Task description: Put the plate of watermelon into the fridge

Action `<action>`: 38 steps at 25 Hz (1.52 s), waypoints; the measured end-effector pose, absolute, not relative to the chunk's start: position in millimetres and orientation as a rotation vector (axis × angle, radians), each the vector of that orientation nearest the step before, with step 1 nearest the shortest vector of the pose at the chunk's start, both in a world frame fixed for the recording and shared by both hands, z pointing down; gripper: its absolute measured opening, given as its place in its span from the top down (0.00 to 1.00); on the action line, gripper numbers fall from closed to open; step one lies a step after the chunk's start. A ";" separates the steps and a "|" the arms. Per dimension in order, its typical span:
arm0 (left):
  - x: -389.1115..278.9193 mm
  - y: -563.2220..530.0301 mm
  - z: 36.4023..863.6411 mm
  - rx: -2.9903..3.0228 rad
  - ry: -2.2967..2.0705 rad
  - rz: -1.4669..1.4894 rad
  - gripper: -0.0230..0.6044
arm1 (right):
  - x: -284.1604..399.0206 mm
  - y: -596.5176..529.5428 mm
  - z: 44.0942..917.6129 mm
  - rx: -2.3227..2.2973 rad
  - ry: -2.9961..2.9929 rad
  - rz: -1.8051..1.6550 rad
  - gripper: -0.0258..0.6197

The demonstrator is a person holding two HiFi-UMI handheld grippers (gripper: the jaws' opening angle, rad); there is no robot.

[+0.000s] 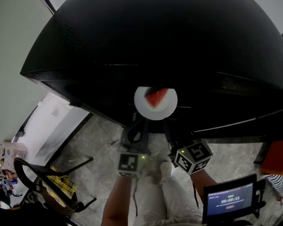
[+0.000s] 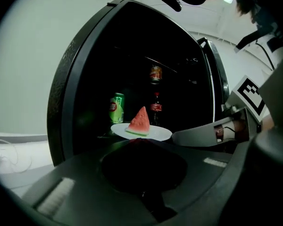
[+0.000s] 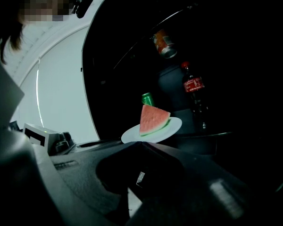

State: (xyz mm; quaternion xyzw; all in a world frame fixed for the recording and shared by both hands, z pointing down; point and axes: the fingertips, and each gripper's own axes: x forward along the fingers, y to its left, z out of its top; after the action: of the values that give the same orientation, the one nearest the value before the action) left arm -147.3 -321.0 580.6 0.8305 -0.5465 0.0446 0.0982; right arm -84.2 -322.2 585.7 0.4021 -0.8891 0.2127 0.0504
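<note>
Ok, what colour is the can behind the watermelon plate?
The can behind the plate is green, clearest in the left gripper view.

Inside the fridge [image 2: 61, 102] we see two shelves. On the lower shelf [image 3: 221, 134] a green can [image 2: 116, 108] stands upright toward the left edge, and a cola bottle [image 2: 155, 108] stands near it, on its right. On the upper shelf [image 2: 174, 65] one orange can [image 2: 155, 73] stands above the bottle.

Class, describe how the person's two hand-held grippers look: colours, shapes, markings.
The left hand-held gripper and right hand-held gripper are dark grey, tapering toward the jaws. Each carries a cube with black-and-white square markers and a small green light. No sleeves show.
</note>
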 end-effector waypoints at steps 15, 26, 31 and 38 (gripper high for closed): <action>-126.5 -346.0 570.0 2.507 -1.513 0.114 0.96 | -87.4 -337.2 571.5 1.248 -2.714 0.574 0.96; -107.6 -353.8 558.4 2.507 -1.458 0.038 0.96 | -85.1 -349.5 563.5 1.286 -2.691 0.492 0.96; -102.5 -356.4 557.1 2.507 -1.455 0.024 0.96 | -77.1 -356.3 563.5 1.336 -2.665 0.516 0.96; -96.5 -361.1 556.0 2.493 -1.457 -0.015 0.96 | -71.0 -361.0 567.6 1.366 -2.658 0.545 0.96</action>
State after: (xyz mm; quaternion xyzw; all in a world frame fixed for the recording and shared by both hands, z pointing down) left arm -96.5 -361.1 556.0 0.8564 -0.5004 -0.0052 0.1266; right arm -71.0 -361.0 567.6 0.4492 -0.8738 0.1790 0.0519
